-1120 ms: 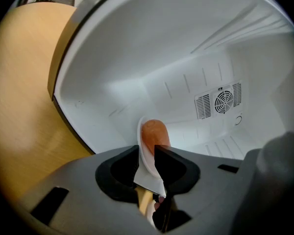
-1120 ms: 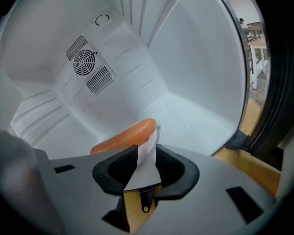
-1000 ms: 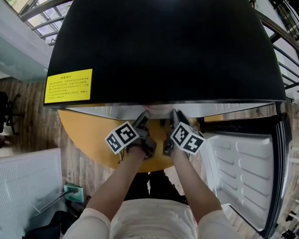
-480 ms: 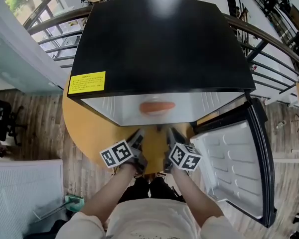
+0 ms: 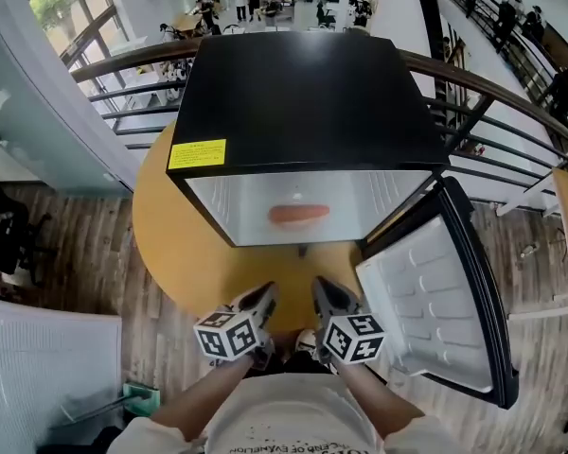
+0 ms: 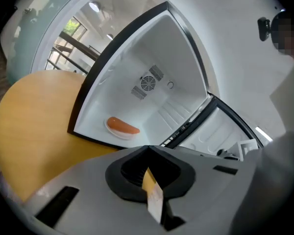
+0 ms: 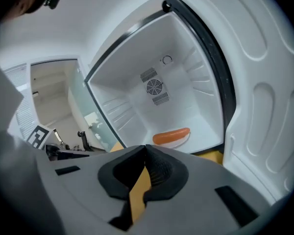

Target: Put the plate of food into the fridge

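A white plate with an orange sausage [image 5: 299,215] lies on the floor of the open black mini fridge [image 5: 298,102]. The same plate sits low in the white interior in the left gripper view [image 6: 121,128] and in the right gripper view [image 7: 171,137]. Both grippers hang near my body, well back from the fridge opening. My left gripper [image 5: 263,296] is shut and holds nothing. My right gripper [image 5: 320,289] is also shut and holds nothing. Seen along their own jaws, the left gripper [image 6: 147,155] and the right gripper [image 7: 145,155] show pads pressed together with only a thin slit.
The fridge stands on a round yellow table [image 5: 170,244]. Its door [image 5: 435,301] is swung wide open to the right, white lining up. A dark railing [image 5: 473,93] curves behind the fridge. A white panel [image 5: 38,348] sits at the lower left on the wooden floor.
Both grippers have drawn back out of the fridge toward my body. The plate with the sausage stays inside. The head view now shows the whole fridge and table.
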`<state>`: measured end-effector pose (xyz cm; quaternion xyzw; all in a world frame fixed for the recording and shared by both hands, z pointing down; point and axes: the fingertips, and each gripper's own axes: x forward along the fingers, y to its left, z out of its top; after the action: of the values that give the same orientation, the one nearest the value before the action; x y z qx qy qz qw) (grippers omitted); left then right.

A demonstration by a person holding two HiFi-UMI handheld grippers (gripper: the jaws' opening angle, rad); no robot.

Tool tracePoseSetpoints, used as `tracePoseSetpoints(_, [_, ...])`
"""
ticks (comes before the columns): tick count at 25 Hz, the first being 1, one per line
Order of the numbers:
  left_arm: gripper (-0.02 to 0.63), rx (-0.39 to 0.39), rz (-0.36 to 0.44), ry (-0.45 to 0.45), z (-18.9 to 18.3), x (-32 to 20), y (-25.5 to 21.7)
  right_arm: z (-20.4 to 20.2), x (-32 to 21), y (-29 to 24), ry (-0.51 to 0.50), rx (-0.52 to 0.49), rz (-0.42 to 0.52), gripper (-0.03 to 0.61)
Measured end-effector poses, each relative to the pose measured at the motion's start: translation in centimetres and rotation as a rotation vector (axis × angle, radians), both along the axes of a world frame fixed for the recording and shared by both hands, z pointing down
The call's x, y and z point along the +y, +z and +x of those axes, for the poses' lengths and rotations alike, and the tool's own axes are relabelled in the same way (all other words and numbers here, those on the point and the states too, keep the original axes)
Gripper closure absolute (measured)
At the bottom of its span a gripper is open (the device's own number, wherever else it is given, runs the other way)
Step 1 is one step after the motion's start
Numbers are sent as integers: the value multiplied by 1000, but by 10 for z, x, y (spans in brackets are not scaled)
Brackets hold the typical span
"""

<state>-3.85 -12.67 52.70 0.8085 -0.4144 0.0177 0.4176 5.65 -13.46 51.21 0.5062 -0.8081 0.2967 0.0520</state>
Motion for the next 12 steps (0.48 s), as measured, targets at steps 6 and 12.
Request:
tracePoseSetpoints(6, [591,-164,124,85,3,35,-21,-5,32,-1,-30,34,-24,551])
tracePoseSetpoints(12, [591,-199,131,27,-7,46,-20,1,51,2,9,12,-38,551])
